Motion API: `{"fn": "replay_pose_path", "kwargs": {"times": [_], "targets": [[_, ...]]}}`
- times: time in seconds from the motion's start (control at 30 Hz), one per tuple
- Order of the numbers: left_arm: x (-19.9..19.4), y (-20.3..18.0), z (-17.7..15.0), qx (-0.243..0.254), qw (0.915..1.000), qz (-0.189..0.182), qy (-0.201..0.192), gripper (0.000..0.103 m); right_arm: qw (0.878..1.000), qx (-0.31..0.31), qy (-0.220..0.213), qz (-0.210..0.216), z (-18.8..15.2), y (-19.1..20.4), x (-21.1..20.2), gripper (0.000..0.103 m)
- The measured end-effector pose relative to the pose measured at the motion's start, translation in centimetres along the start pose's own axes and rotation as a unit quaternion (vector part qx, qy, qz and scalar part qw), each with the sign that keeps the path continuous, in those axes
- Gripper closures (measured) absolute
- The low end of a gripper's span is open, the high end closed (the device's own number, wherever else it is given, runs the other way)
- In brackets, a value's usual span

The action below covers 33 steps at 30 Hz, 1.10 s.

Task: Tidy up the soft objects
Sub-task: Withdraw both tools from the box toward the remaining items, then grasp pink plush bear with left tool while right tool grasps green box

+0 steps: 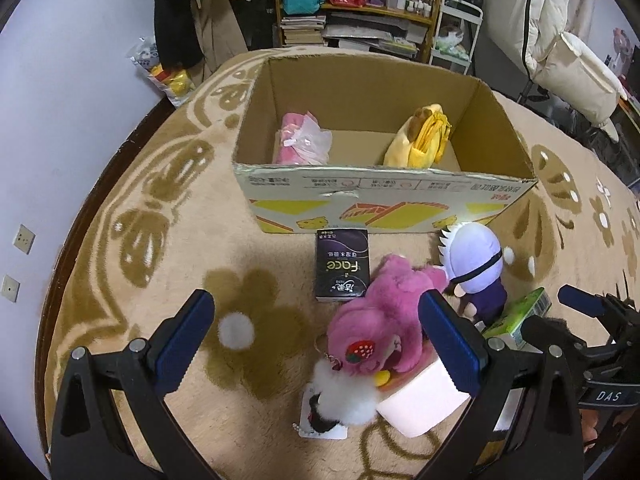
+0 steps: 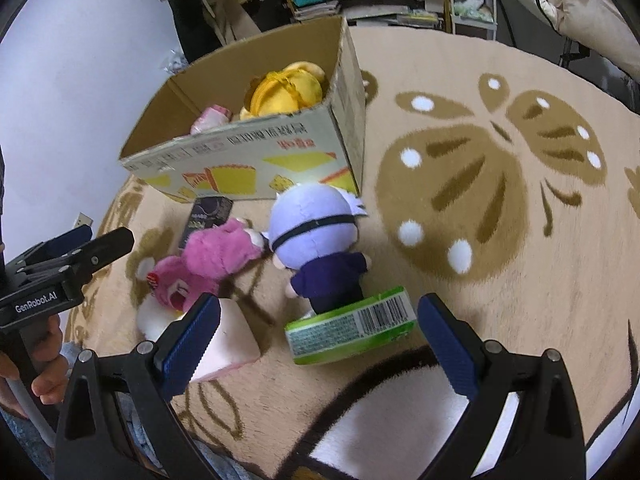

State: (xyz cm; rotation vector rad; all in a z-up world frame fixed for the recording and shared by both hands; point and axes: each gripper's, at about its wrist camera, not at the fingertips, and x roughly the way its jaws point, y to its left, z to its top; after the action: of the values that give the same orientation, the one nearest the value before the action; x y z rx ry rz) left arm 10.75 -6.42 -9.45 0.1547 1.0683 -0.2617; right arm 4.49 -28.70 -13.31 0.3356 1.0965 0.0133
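Observation:
An open cardboard box (image 1: 384,196) (image 2: 256,152) stands on the rug and holds a pink soft toy (image 1: 300,138) (image 2: 210,118) and a yellow plush (image 1: 420,136) (image 2: 284,90). In front of it lie a pink plush bear (image 1: 380,320) (image 2: 208,264), a white-haired doll in a dark outfit (image 1: 476,264) (image 2: 316,236), a white fluffy keychain toy (image 1: 348,396), a black tissue pack (image 1: 342,266) (image 2: 206,216), a green tissue pack (image 2: 352,326) (image 1: 520,314) and a pink-white pack (image 1: 420,404) (image 2: 228,340). My left gripper (image 1: 320,344) is open above the pink bear. My right gripper (image 2: 320,344) is open above the green pack.
A beige rug with brown butterfly and flower patterns (image 2: 500,184) covers the floor. A shelf with books and bags (image 1: 352,12) stands behind the box. A white wall (image 1: 60,120) is on the left, and white bedding (image 1: 568,52) on the right.

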Motion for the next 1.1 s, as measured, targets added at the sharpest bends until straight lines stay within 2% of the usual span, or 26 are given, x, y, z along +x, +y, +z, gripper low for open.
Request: {"fn": "replay_pose_path", "kwargs": {"times": [0.1,0.17,0.37,0.7,0.77,1.1], "targets": [[0.7,-0.3,-0.1,0.005,0.9999,0.0,0.009,0.002,1.0,0.003,0.012,-0.006,0.0,-0.2,0.6,0.001],[1.3,-0.4,-0.2,0.005,0.9997,0.007,0.022,0.002,1.0,0.004,0.019,-0.007,-0.1,-0.3,0.9,0.006],[2.2,-0.7,-0.5,0.015,0.9992,0.004,0.036,0.002,0.999,-0.005,0.034,-0.014,-0.2,0.0,1.5,0.006],[4.5,-1.6,-0.5,0.03,0.9971,-0.01,0.069,0.002,0.996,-0.016,0.082,-0.032,-0.5,0.2,3.9,0.007],[4.9,-1.9,-0.5,0.031,0.9967,-0.012,0.074,0.002,0.995,-0.013,0.09,-0.04,-0.6,0.1,4.3,0.02],[6.8,-2.6,-0.7,0.041,0.9942,-0.009,0.099,0.002,0.995,-0.002,0.092,-0.03,-0.6,-0.6,4.3,0.021]]}}
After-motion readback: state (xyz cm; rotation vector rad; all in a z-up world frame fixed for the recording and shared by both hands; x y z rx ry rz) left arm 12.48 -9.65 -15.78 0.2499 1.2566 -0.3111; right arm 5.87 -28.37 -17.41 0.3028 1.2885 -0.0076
